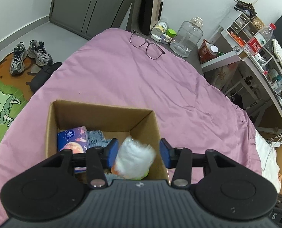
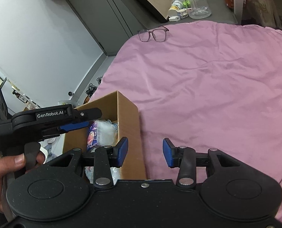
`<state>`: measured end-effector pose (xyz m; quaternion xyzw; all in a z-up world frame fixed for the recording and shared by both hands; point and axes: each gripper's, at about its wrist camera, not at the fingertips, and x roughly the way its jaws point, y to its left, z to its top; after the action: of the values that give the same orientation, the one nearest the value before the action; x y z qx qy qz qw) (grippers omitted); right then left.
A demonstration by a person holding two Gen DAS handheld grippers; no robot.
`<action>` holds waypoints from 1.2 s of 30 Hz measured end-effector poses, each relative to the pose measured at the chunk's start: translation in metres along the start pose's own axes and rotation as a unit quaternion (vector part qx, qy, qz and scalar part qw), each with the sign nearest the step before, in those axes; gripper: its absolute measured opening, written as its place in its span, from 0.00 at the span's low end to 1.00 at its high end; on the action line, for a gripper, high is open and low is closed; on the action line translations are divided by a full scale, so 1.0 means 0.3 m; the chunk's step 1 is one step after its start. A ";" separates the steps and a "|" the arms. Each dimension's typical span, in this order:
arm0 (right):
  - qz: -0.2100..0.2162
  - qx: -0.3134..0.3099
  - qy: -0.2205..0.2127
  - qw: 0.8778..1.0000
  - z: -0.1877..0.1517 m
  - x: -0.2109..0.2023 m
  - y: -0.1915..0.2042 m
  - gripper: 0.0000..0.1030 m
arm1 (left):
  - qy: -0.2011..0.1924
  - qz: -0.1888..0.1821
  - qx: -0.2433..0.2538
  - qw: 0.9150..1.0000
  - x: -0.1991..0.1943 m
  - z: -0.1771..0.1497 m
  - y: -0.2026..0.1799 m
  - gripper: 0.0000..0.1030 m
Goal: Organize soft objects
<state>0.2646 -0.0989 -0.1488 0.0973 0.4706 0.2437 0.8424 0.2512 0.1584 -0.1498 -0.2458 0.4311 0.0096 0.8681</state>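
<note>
An open cardboard box [image 1: 102, 106] stands on the pink bedspread [image 1: 121, 76]. Inside lie a blue printed tissue pack [image 1: 72, 138], a grey-blue cloth [image 1: 97, 137] and other soft items. My left gripper [image 1: 139, 152] hangs over the box. A blurred white plastic-wrapped soft packet [image 1: 135, 157] sits between its blue pads, and the right-hand pad stands clear of it. In the right wrist view the left gripper [image 2: 83, 123] reaches over the box [image 2: 127, 114] from the left. My right gripper [image 2: 145, 151] is open and empty, just right of the box, over the bedspread.
Glasses [image 1: 146, 45] lie at the bed's far edge, with a clear water jug [image 1: 186, 36] and small jars behind them. Shoes [image 1: 28, 55] sit on the floor at left. A cluttered shelf desk [image 1: 255, 57] stands at right. A person's hand [image 2: 7, 163] holds the left gripper's handle.
</note>
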 end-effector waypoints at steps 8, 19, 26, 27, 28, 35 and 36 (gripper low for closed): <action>0.006 0.008 0.010 1.000 0.005 0.017 -0.030 0.40 | 0.011 0.036 -0.003 0.999 0.006 0.010 0.013 0.56; 0.009 0.003 -0.005 1.000 -0.011 -0.072 -0.045 0.52 | 0.013 0.071 -0.012 0.997 -0.085 -0.006 0.023 0.72; 0.009 -0.012 -0.018 1.000 -0.011 -0.176 -0.025 0.66 | 0.012 0.084 -0.019 0.996 -0.184 -0.061 -0.004 0.78; 0.008 -0.016 -0.022 1.000 -0.010 -0.193 -0.020 0.68 | 0.011 0.085 -0.018 0.996 -0.201 -0.068 -0.010 0.79; 0.007 -0.021 -0.025 0.999 -0.009 -0.211 -0.014 0.70 | 0.011 0.086 -0.017 0.996 -0.217 -0.073 -0.017 0.79; -0.004 -0.039 -0.039 0.998 -0.010 -0.328 0.001 0.83 | 0.010 0.093 0.007 0.996 -0.325 -0.125 -0.092 0.81; -0.007 -0.041 -0.040 0.998 -0.013 -0.344 0.002 0.86 | 0.009 0.093 0.008 0.996 -0.340 -0.133 -0.101 0.81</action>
<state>0.2159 -0.1504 -0.0739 0.0696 0.4266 0.2527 0.8656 0.1645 0.1343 -0.0806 -0.1981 0.4598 0.0844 0.8615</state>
